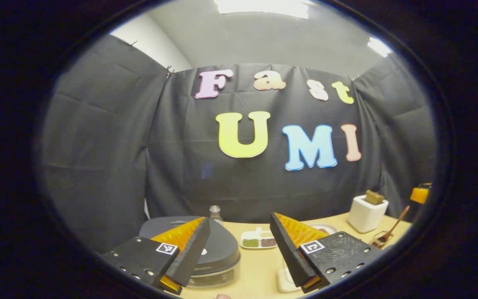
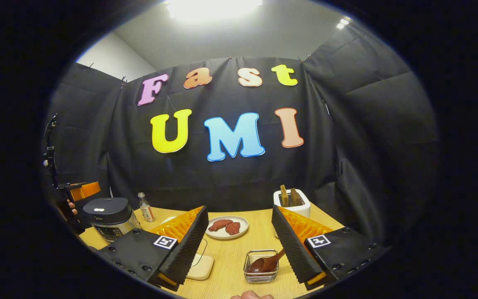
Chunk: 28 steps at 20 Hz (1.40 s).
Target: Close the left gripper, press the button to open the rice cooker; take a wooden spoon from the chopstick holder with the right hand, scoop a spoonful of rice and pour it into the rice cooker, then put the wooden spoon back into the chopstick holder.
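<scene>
The rice cooker (image 1: 212,253) sits lid-down at the bench's left end, just beyond our left gripper (image 1: 239,249), whose jaws stand apart. We judge the first step not yet done: those jaws must close before pressing the button. Our right gripper (image 2: 239,245), jaws also apart and empty, hovers near the wooden spoon (image 2: 265,262) lying in a wire basket (image 2: 261,268). The right gripper view adds the chopstick holder (image 2: 292,203) behind and a plate (image 2: 227,227).

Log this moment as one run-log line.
stage: start | left gripper: jaws open above rice cooker, lid shut | right gripper: jaws open, empty | wooden spoon: in wire holder
</scene>
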Motion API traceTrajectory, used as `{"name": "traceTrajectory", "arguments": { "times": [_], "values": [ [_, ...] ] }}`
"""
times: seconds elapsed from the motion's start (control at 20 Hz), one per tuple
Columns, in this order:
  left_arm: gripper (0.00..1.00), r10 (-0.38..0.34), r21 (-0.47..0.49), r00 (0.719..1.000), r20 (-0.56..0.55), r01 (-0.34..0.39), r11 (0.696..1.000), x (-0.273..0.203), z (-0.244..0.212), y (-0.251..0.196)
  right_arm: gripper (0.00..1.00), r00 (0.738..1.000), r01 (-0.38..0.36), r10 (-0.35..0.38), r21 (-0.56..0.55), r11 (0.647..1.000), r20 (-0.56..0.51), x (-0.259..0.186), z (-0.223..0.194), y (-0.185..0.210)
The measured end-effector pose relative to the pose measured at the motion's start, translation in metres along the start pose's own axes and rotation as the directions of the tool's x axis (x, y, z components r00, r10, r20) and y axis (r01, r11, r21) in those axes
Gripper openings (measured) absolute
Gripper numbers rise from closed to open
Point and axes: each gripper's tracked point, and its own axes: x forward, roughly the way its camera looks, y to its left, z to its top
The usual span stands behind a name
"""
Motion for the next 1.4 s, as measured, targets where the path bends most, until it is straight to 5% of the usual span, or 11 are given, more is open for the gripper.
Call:
{"name": "traceTrajectory", "arguments": {
  "times": [0.2, 0.6, 1.4],
  "values": [
    [0.91, -0.015, 0.062, 0.997, 0.07, 0.011, 0.998, -0.016, 0.042, -0.002, 0.98, 0.997, 0.009, -0.006, -0.049, 0.999, 0.073, -0.003, 0.038, 0.002],
    [0.91, -0.152, 0.054, 0.977, 0.148, 0.146, 0.988, -0.047, 0.073, -0.05, 0.98, 0.997, -0.015, 0.019, -0.053, 0.999, 0.073, -0.005, 0.055, 0.016],
    [0.91, -0.094, 0.097, 0.992, 0.089, 0.085, 0.992, -0.036, 0.044, -0.041, 0.98, 0.999, -0.011, 0.014, -0.075, 0.997, 0.04, -0.009, 0.043, 0.01]
  ]
}}
